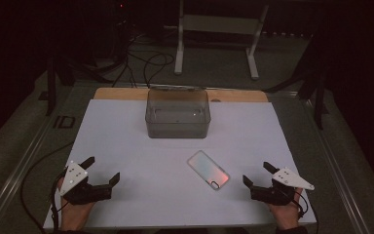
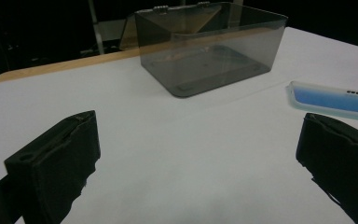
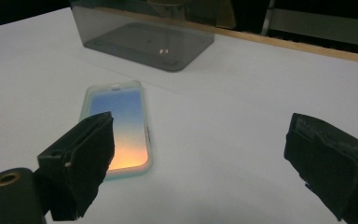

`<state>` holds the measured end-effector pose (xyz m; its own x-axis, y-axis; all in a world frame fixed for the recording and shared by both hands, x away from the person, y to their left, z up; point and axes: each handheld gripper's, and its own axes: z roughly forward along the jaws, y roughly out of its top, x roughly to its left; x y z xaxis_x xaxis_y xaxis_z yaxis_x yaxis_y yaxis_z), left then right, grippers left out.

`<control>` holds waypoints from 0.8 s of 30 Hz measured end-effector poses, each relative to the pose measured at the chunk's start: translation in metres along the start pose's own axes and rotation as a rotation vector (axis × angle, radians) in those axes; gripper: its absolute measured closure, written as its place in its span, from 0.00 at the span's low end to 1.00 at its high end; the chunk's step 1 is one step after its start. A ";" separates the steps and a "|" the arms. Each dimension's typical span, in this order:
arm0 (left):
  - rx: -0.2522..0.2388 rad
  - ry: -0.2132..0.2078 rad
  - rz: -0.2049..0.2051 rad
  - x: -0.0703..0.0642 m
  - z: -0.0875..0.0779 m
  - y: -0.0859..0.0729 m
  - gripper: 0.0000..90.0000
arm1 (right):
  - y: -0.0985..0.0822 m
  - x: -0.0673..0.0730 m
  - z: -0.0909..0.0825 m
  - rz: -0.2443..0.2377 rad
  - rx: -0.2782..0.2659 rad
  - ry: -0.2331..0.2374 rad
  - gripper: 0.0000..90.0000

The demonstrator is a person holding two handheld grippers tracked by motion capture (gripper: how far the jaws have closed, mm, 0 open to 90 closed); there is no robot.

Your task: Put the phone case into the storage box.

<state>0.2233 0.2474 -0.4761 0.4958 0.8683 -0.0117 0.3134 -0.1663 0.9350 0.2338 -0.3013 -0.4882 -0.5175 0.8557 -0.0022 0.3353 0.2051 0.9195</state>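
**Both tongs wide and waiting; the phone case not yet touched**

Going left to right across the high view: the left gripper [image 1: 99,170] rests near the front left corner of the white table [image 1: 126,136], jaws spread wide with nothing between them. In the left gripper view the bare sheet lies between its jaws, and the phone case [image 2: 335,99] shows beyond the right-hand one, apart from it.

At the middle of the table, farther back, stands the smoky clear box [image 1: 177,113], open at the top and empty as far as can be seen (its lid seems to hang behind the far wall).

The phone case [image 1: 208,169] lies flat, in front of the box and right of centre, well apart from the left gripper and nearer the right gripper [image 1: 257,174], which also stands wide open and holds nothing.

By my judgement the work is at its opening step, the reach. The next move likely calls for the right gripper to come in low over the case and close across its narrow width, since it lies flat and thin.
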 end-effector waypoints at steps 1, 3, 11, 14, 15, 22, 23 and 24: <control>0.002 0.000 -0.001 0.000 0.000 0.000 0.01 | 0.000 0.000 0.000 0.000 0.000 0.000 0.10; 0.002 0.000 -0.005 0.000 0.000 -0.001 0.01 | 0.000 0.000 0.001 -0.004 0.001 0.002 0.10; 0.004 0.008 -0.017 0.000 0.003 0.004 0.01 | 0.000 0.000 0.000 0.001 -0.015 -0.006 0.10; 0.006 0.004 -0.008 -0.003 0.006 0.009 0.01 | -0.001 0.000 0.001 -0.002 -0.014 -0.007 0.10; 0.011 -0.001 -0.004 -0.003 0.008 0.010 0.01 | -0.001 0.000 0.001 0.000 -0.015 -0.005 0.10; 0.019 -0.034 0.020 -0.005 0.020 0.022 0.00 | 0.000 0.002 0.003 -0.009 -0.015 0.004 0.10; 0.018 -0.039 0.026 -0.005 0.022 0.024 0.00 | 0.000 0.002 0.003 -0.009 -0.015 0.004 0.10; 0.018 -0.041 0.032 -0.006 0.024 0.026 0.00 | 0.000 0.002 0.003 -0.008 -0.015 0.007 0.10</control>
<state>0.2480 0.2263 -0.4598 0.5385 0.8426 0.0030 0.3116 -0.2025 0.9284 0.2355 -0.2984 -0.4894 -0.5256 0.8507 -0.0073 0.3191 0.2051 0.9253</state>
